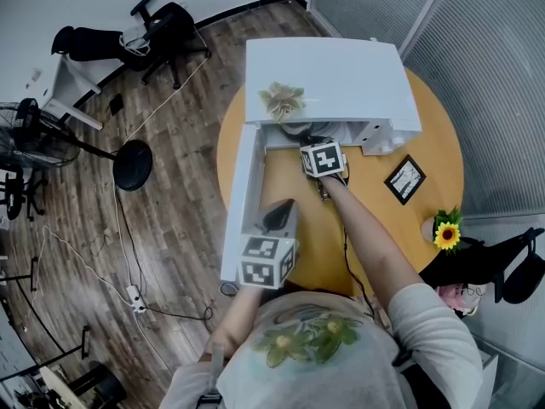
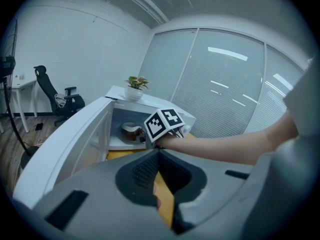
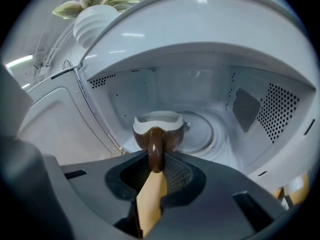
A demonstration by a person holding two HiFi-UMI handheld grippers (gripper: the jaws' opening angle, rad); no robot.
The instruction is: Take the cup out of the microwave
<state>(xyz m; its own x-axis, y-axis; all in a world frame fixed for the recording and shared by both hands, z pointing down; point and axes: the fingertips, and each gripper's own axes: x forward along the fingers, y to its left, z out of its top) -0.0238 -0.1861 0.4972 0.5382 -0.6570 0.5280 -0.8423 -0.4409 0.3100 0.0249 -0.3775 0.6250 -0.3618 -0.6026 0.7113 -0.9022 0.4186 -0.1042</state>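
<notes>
Inside the open microwave (image 3: 260, 109), gripping the brown cup (image 3: 159, 126) by its handle in the right gripper's (image 3: 156, 164) jaws, holding the left gripper (image 2: 159, 159), jaws closed and empty, beside the door (image 2: 75, 134).

Your light is bright and even, coming from overhead. Beyond your left gripper (image 2: 159, 153)'s jaws, ceiling strips glare as white streaks on the glass wall (image 2: 225, 84). Past your right gripper (image 3: 156, 158)'s jaws the microwave (image 3: 210, 89) cavity is softly lit and almost shadowless. The cup (image 3: 172, 134) at the jaw tips is sharp, its handle glossy. Both gripper views bend hard at the edges and blacken in the corners, and the jaw bodies nearest the lens look soft. Your head view curves the floor (image 1: 77, 228) too.
</notes>
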